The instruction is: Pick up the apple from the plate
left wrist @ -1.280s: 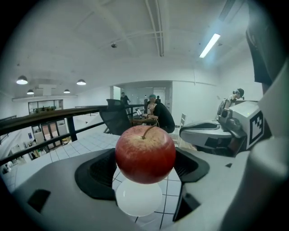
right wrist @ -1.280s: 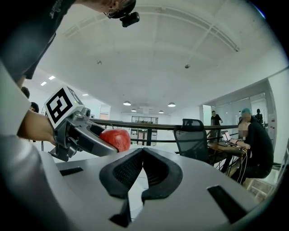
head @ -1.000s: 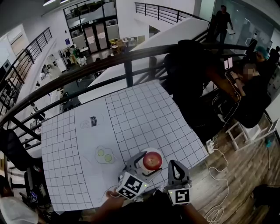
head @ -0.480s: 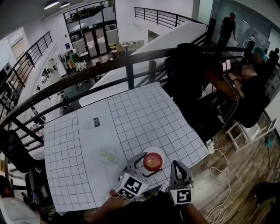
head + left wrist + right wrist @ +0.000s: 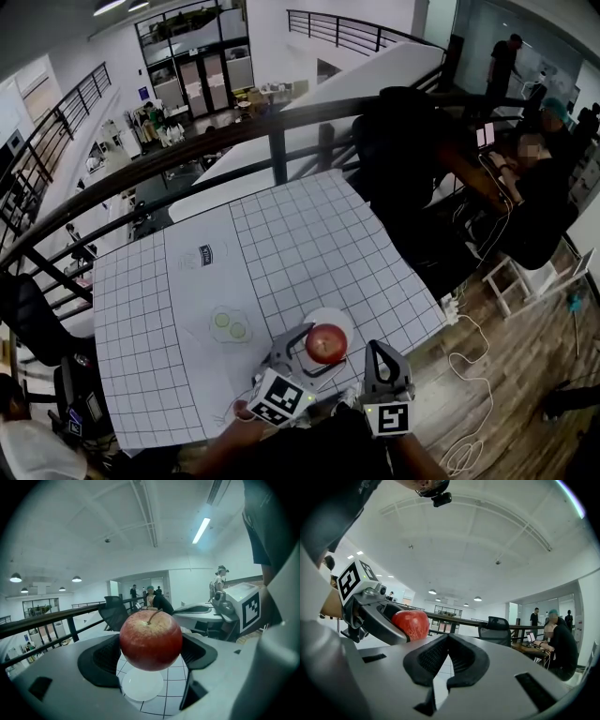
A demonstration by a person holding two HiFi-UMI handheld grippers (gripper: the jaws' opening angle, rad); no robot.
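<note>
A red apple is held between the jaws of my left gripper, lifted above the small white plate. The plate lies near the front right edge of the gridded table. My right gripper hovers just to the right of the apple, past the table's front edge, its jaws pressed together with nothing between them.
A small clear dish with two green slices lies left of the plate. A dark railing runs behind the table. People sit at a desk to the right. Cables lie on the wooden floor.
The left gripper, with the apple in it, has risen slightly off the plate, showing more of the white plate behind it. The right gripper has hardly moved.
</note>
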